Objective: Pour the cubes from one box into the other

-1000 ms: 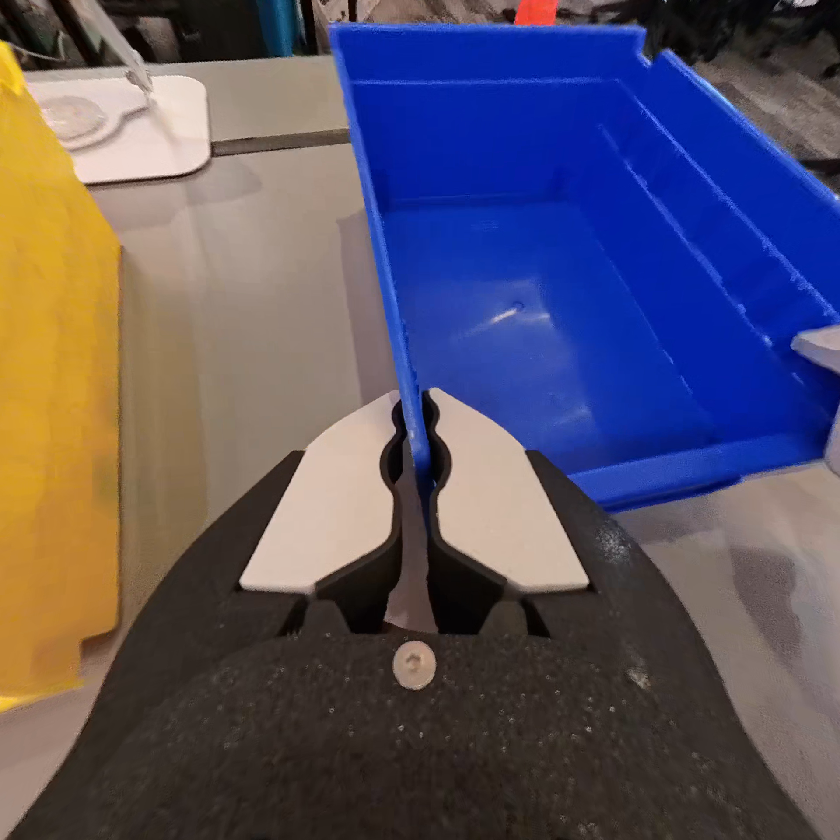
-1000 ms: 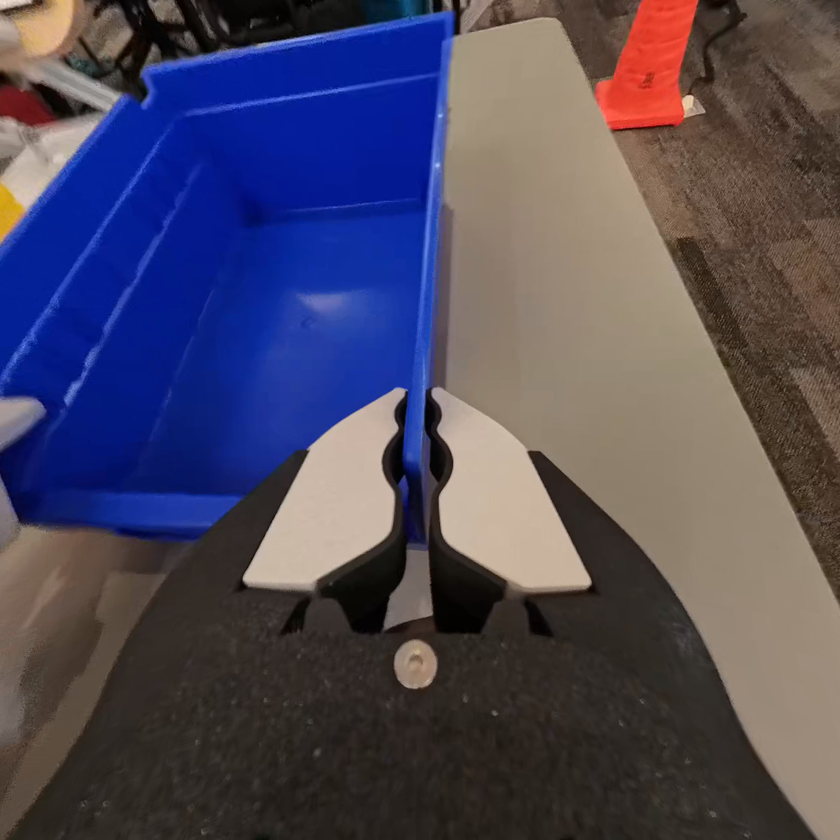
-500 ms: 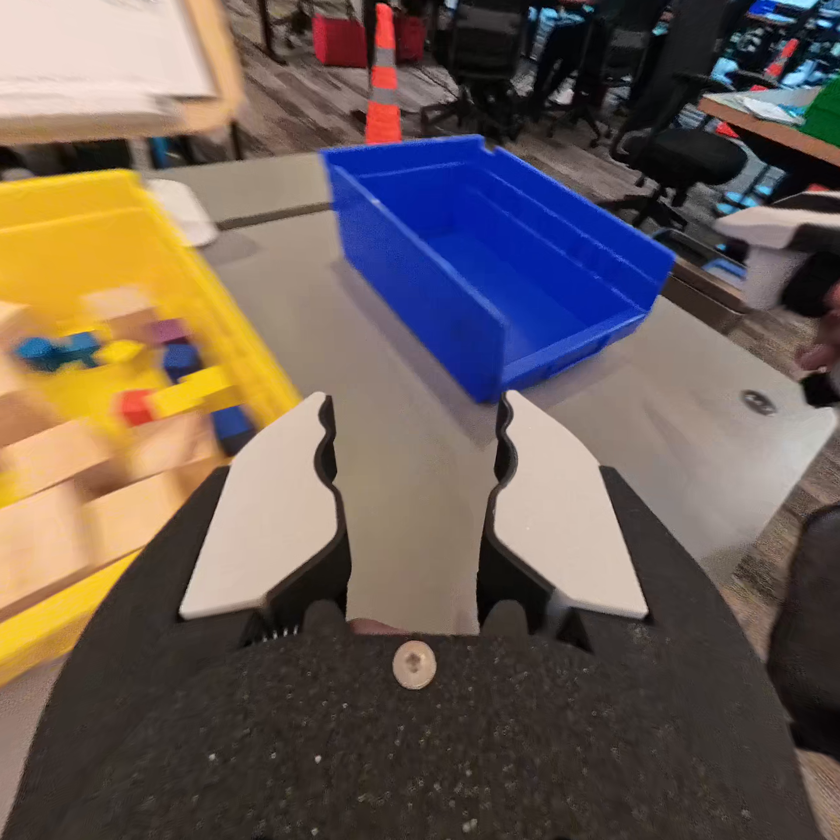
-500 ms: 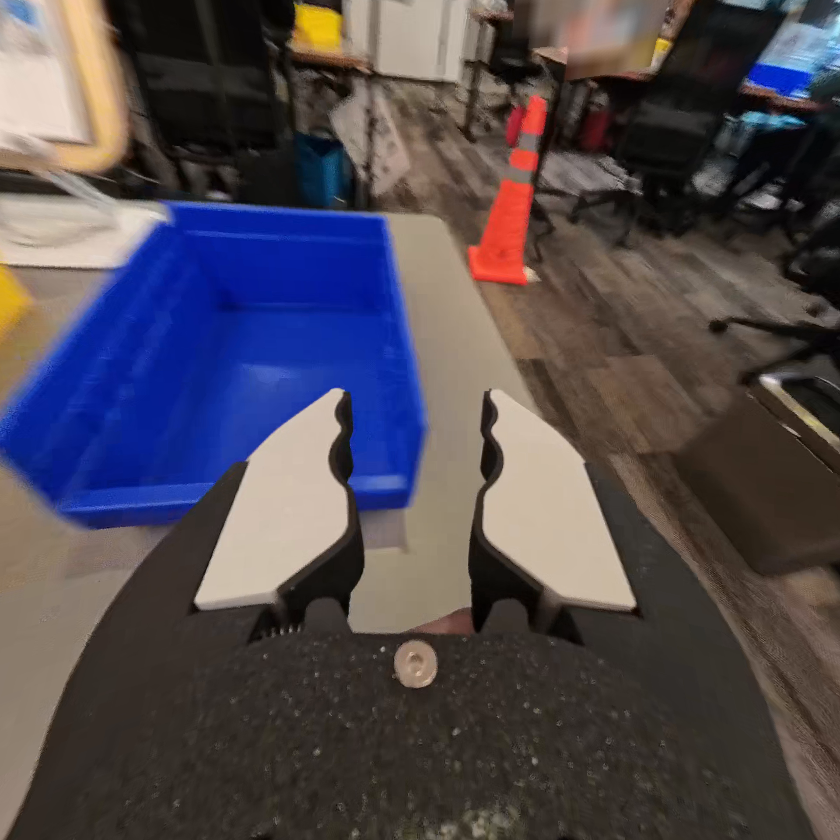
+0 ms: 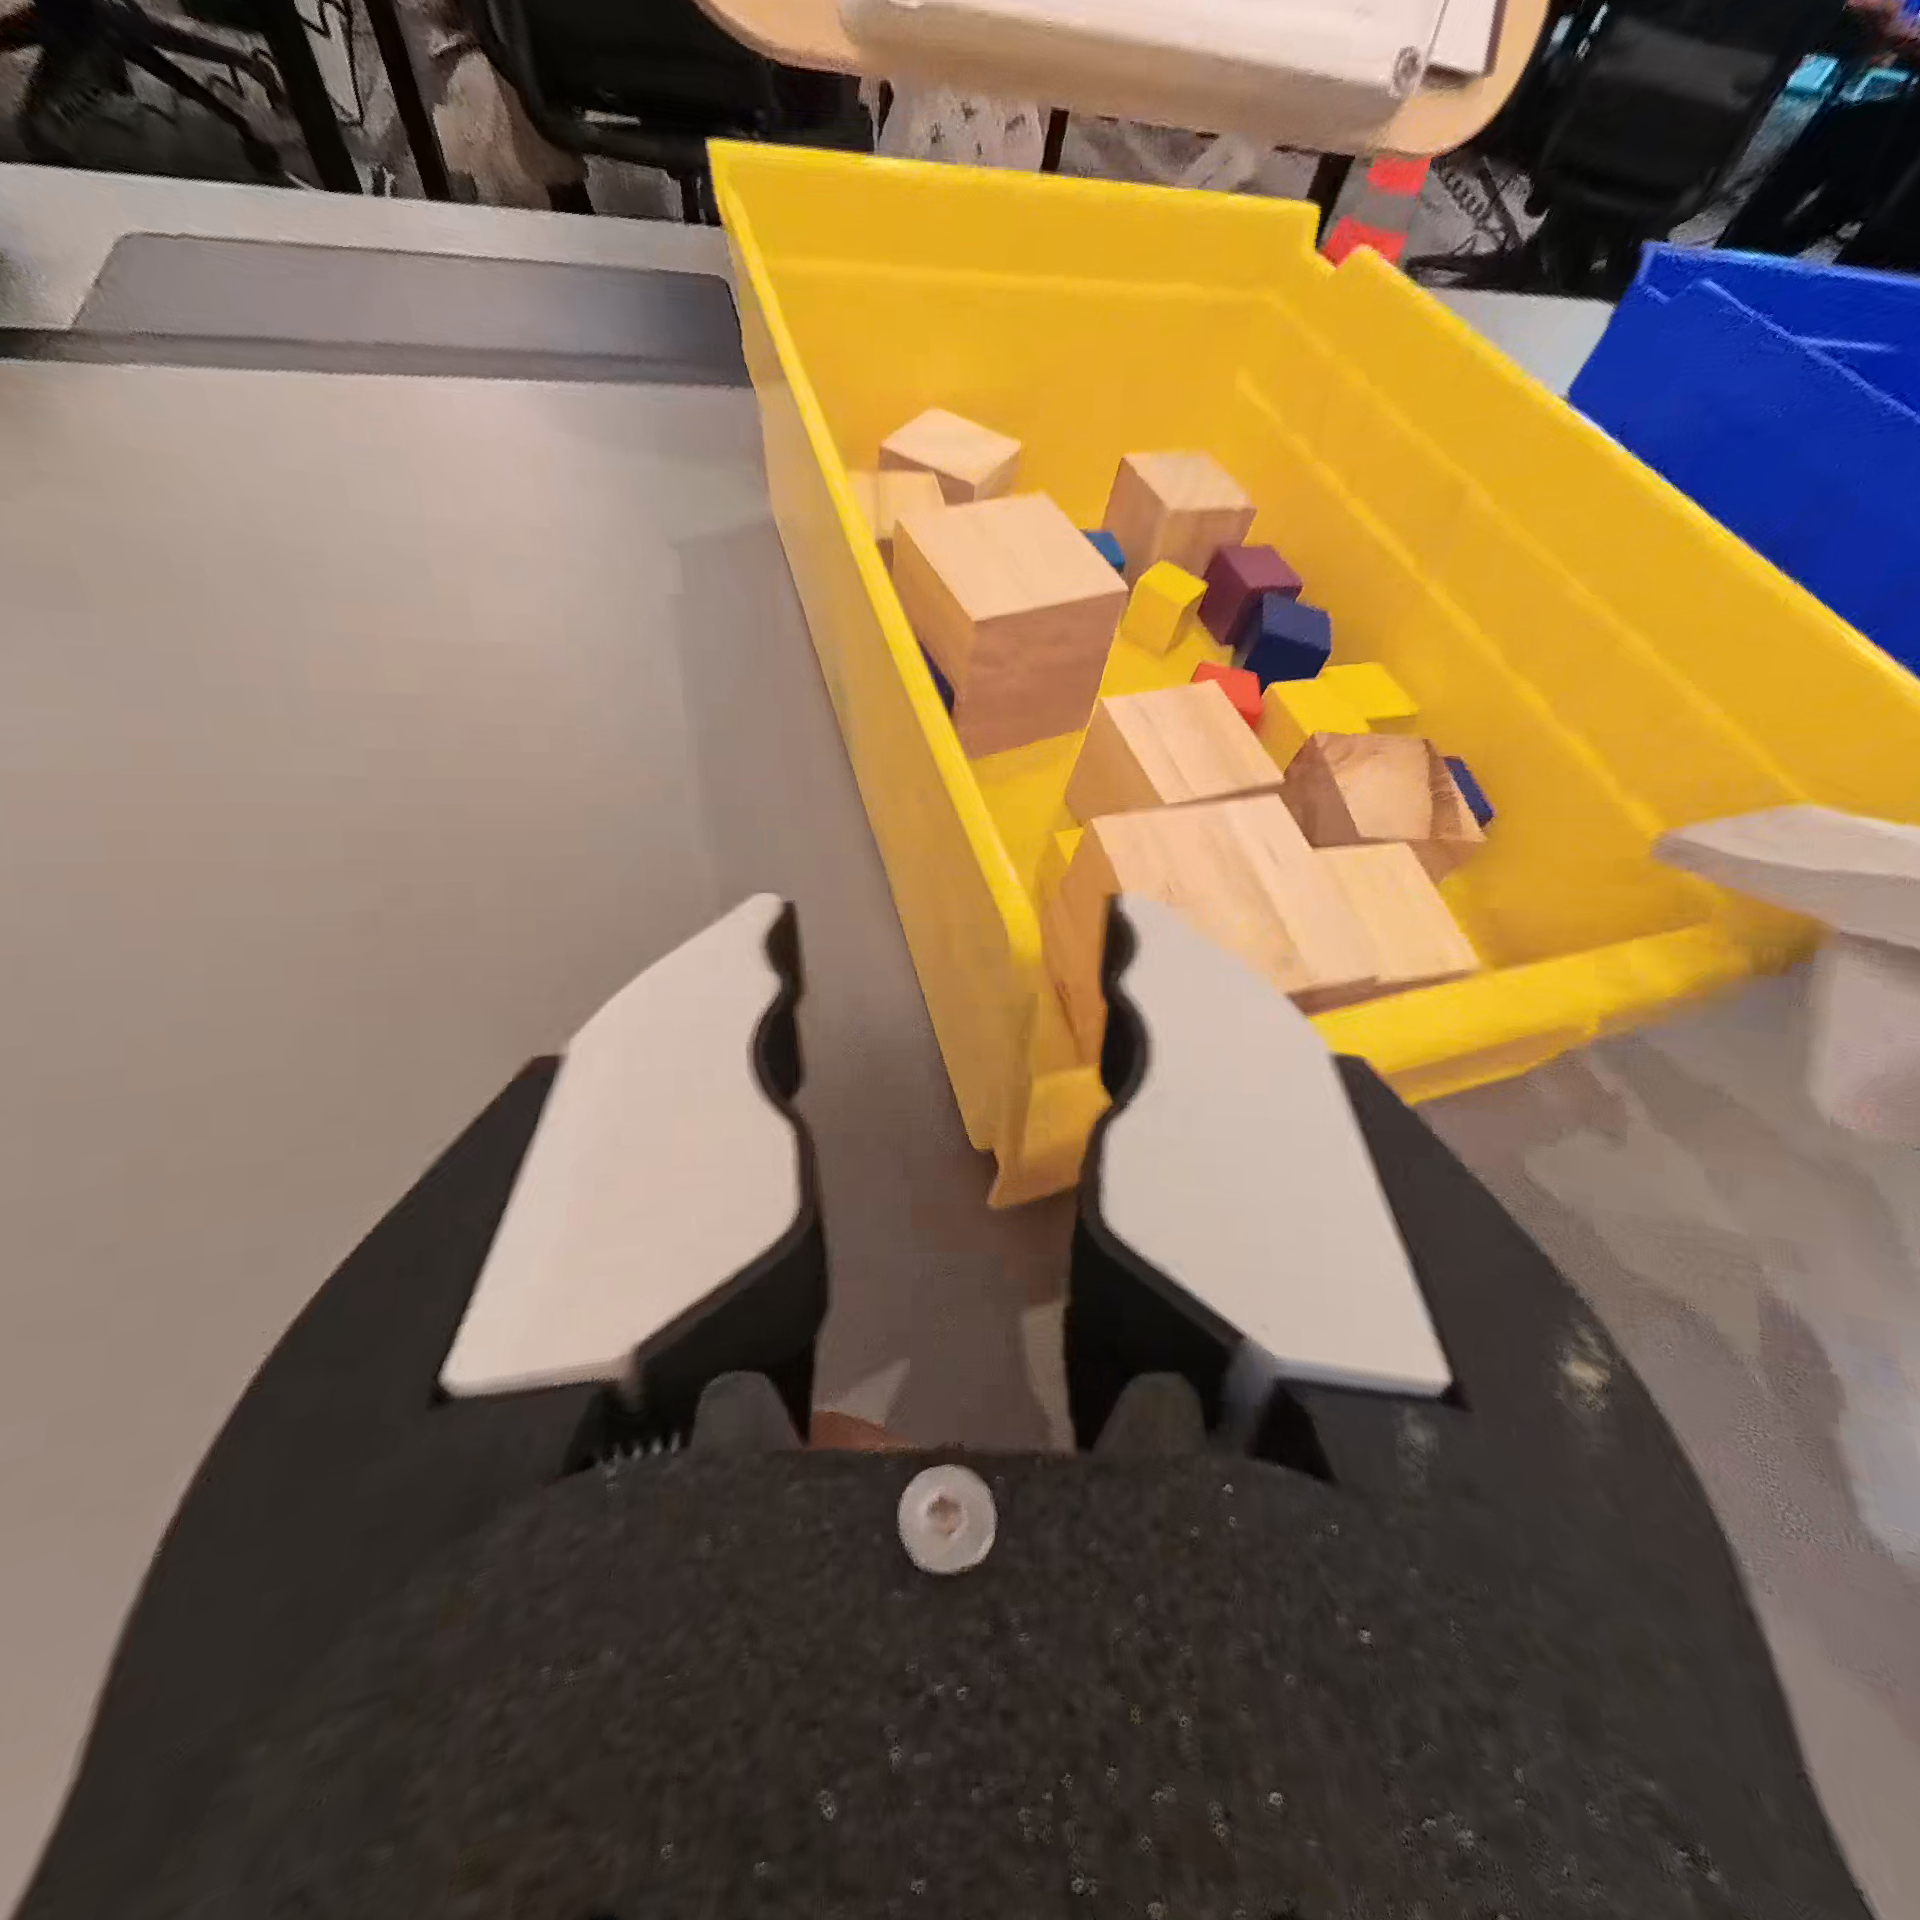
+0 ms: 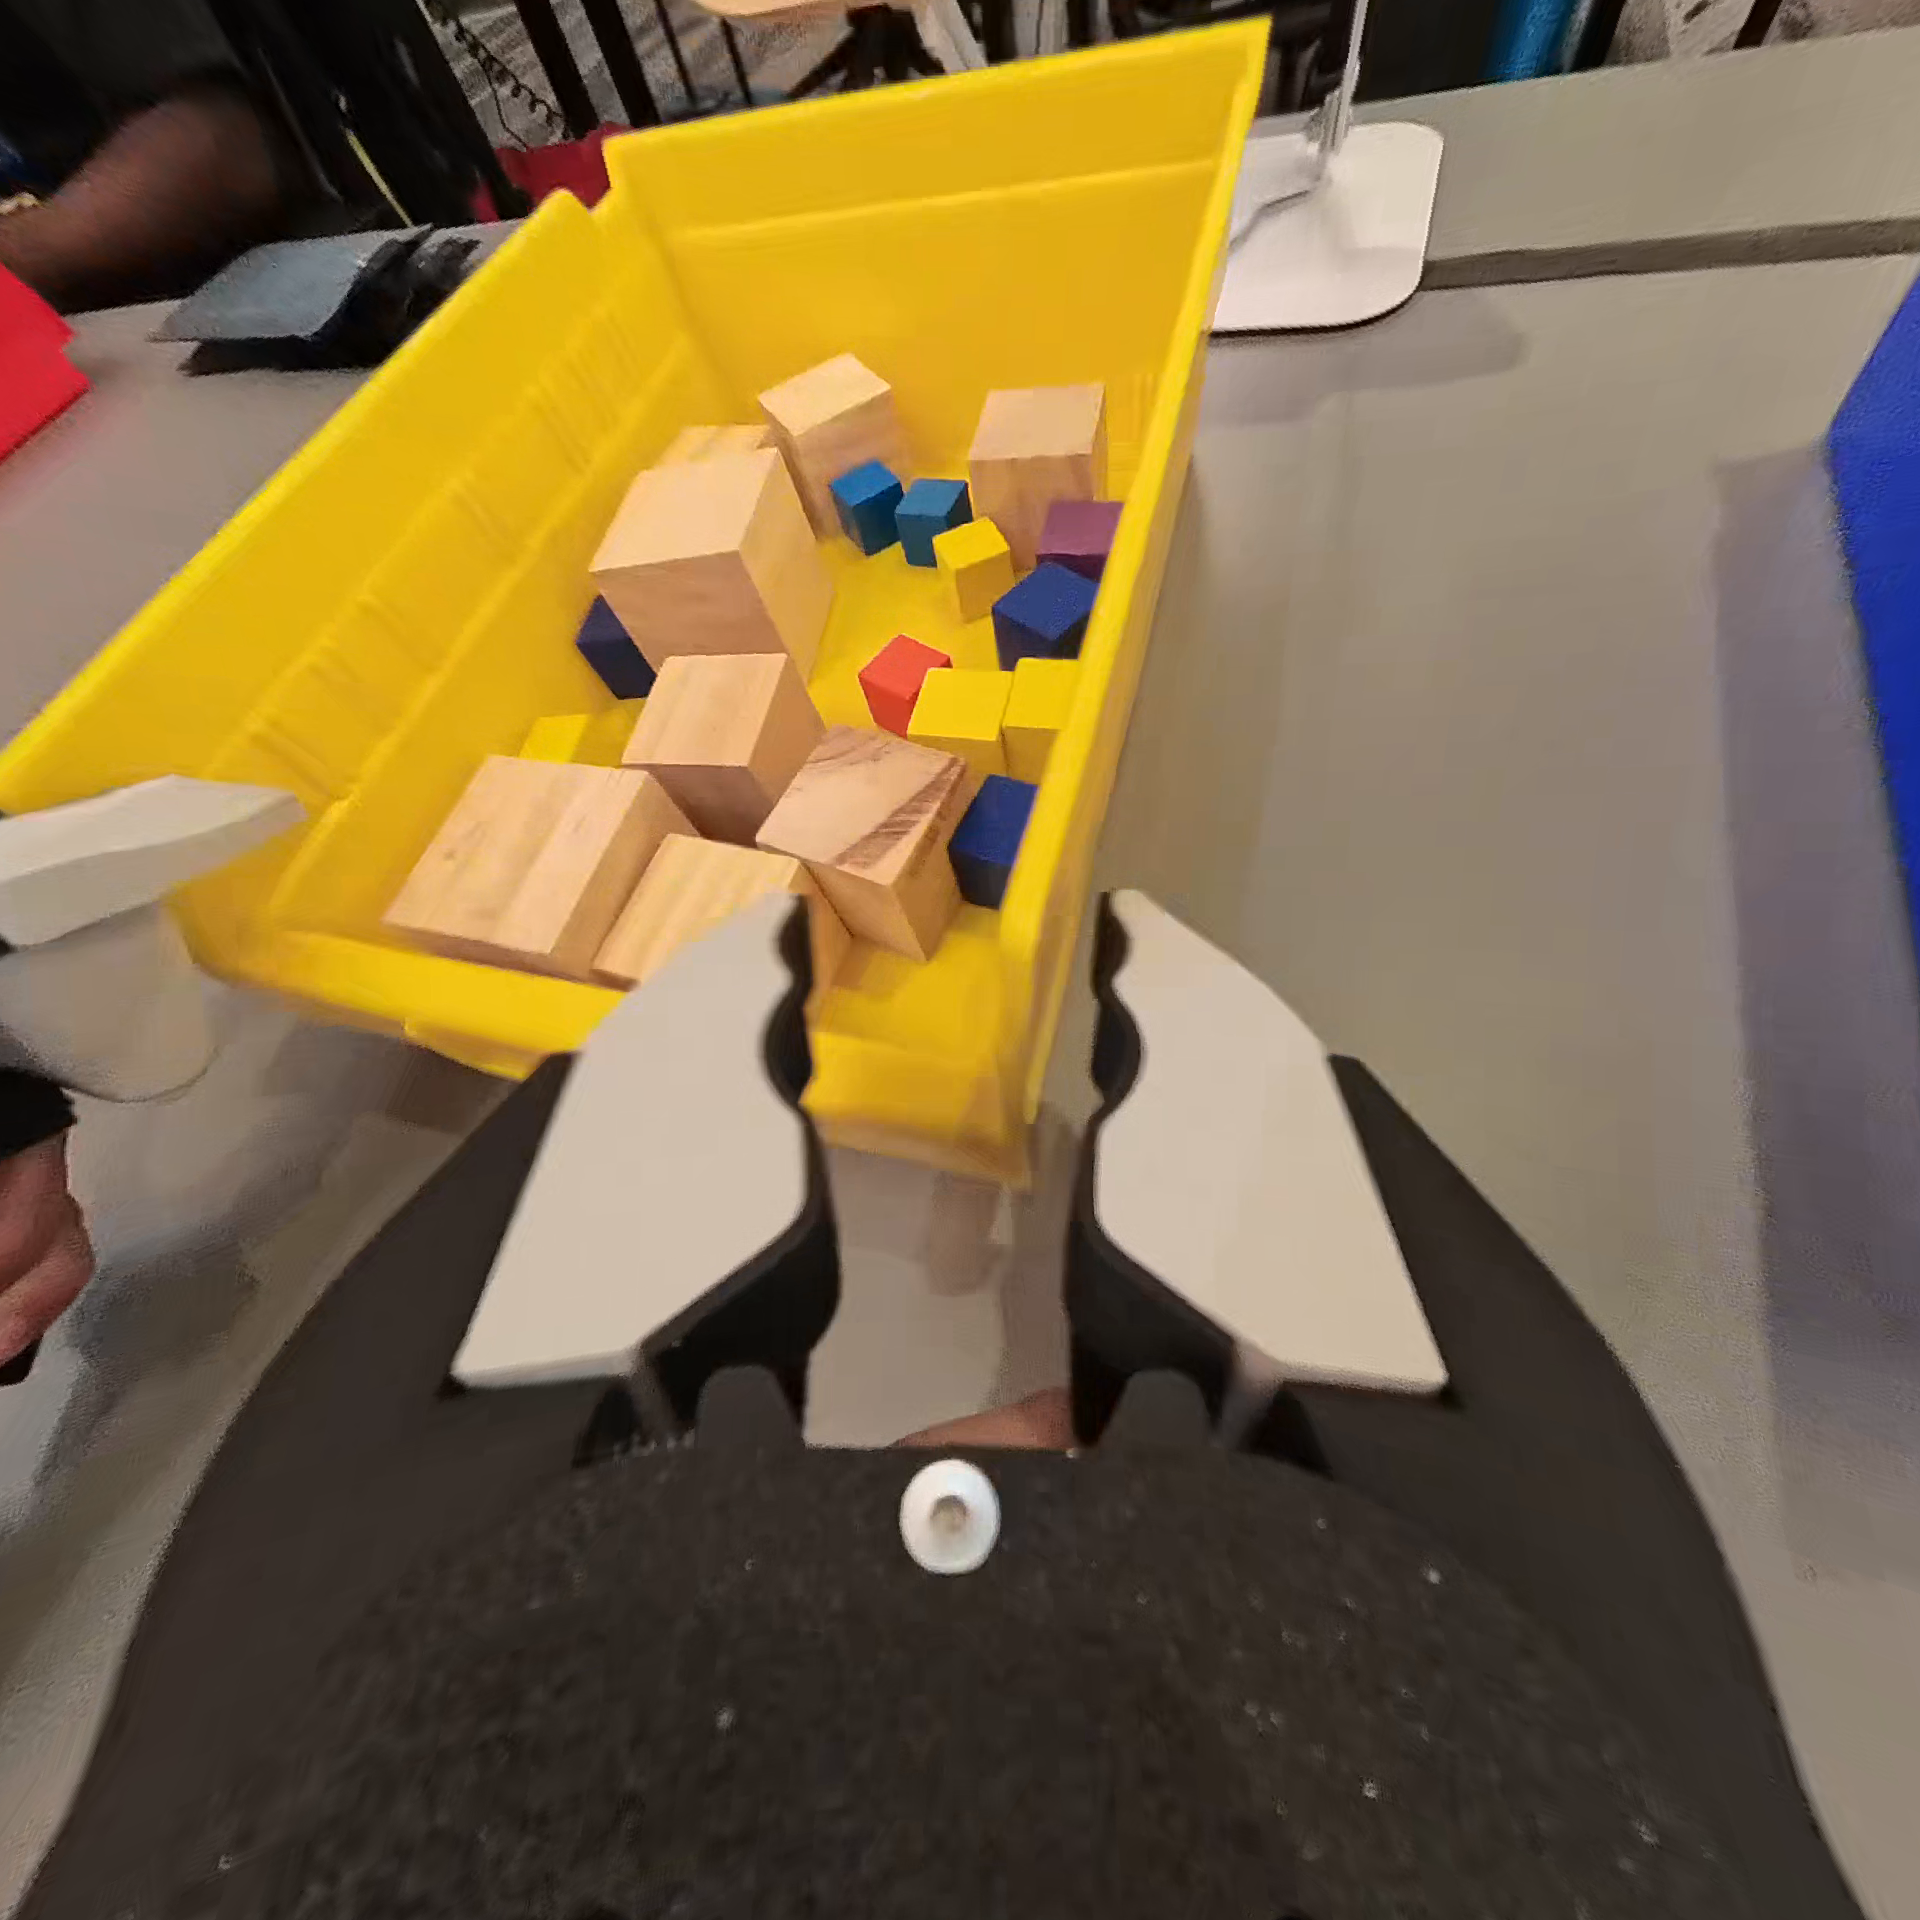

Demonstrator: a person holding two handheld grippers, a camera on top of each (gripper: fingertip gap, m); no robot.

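Observation:
A yellow box [image 5: 1039,260] holds several large wooden cubes [image 5: 1008,613] and small coloured cubes [image 5: 1283,634]. My left gripper [image 5: 951,914] is open, and the box's near-left corner lies in the gap between its fingers. My right gripper [image 6: 951,914] is open around the near-right corner of the yellow box [image 6: 935,208], with the wooden cubes [image 6: 717,561] just beyond it. Each view shows a grey finger of the other gripper at its side edge. The blue box [image 5: 1766,416] stands to the right of the yellow one and also shows in the right wrist view [image 6: 1886,623].
Both boxes sit on a grey table [image 5: 364,727]. A white stand base [image 6: 1340,239] is behind the yellow box. A dark flat object [image 6: 301,301] and a red item [image 6: 26,364] lie at the far left. A person's hand [image 6: 31,1278] is at the left edge.
Both grippers let go of the blue box's side walls, opened, and moved left to the near corners of the yellow box.

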